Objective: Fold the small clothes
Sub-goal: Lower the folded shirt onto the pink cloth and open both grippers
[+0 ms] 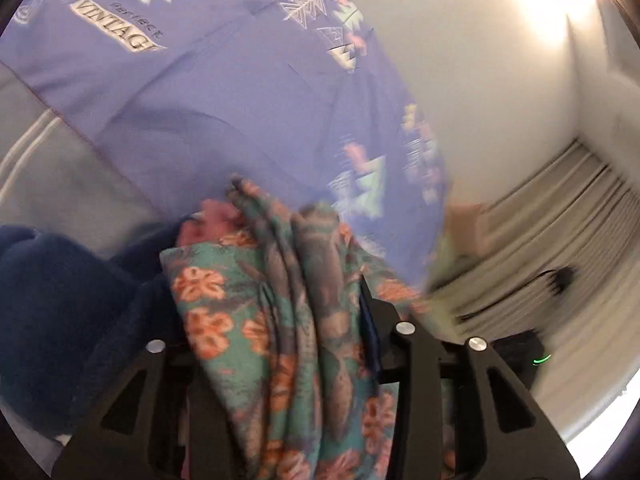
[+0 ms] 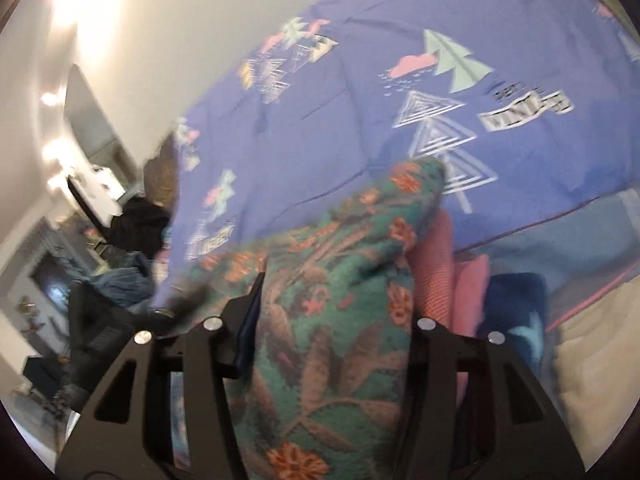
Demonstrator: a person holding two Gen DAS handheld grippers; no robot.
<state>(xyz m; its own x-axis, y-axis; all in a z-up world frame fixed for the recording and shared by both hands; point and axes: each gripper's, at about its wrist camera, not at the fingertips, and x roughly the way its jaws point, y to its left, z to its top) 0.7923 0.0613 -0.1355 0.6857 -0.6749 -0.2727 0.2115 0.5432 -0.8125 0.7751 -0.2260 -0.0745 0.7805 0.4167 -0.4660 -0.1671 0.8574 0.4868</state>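
A teal garment with orange flowers (image 1: 280, 304) is bunched between the jaws of my left gripper (image 1: 276, 312), which is shut on it. The same floral garment (image 2: 336, 320) fills the space between the jaws of my right gripper (image 2: 336, 304), which is shut on it too. Both hold it above a purple bedspread with tree prints (image 1: 224, 92), which also shows in the right wrist view (image 2: 340, 120). The garment hides most of the fingers and its lower part is out of view.
A dark blue garment (image 1: 60, 312) lies at the left by the left gripper. Pink clothes (image 2: 448, 256) and a dark blue piece (image 2: 516, 308) lie right of the right gripper. White curtains (image 1: 560, 216) and a white wall (image 2: 168, 40) stand beyond the bed.
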